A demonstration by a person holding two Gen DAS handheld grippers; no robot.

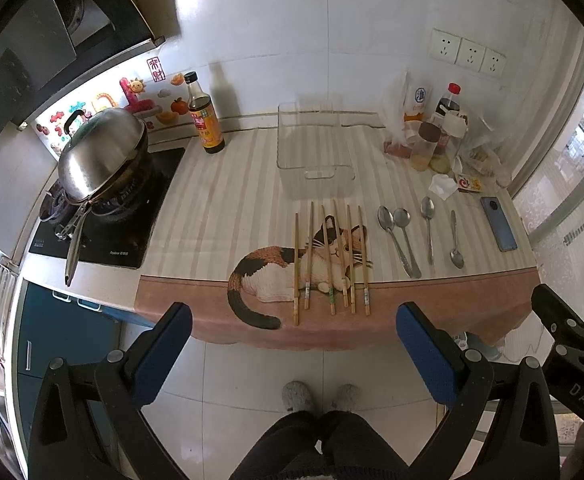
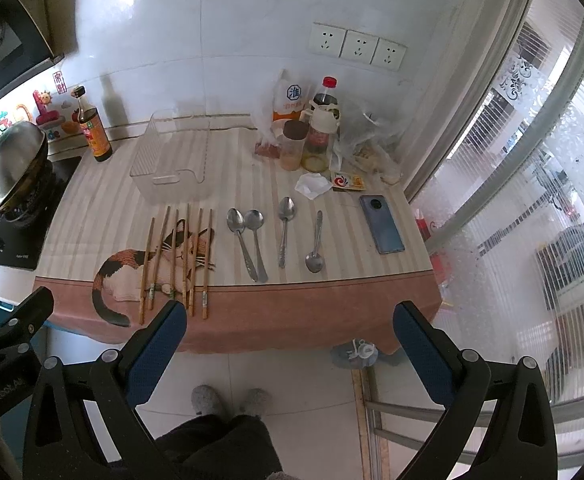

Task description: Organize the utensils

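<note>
Six chopsticks (image 1: 330, 260) lie ahead of my gaping, empty left tongs (image 1: 294, 320), long axes pointing away from me, nearer them than my equally empty, spread right tongs (image 2: 289, 320).

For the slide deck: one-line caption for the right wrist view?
Open right tool hangs before the table edge; six chopsticks, four spoons and a clear bin wait.
</note>
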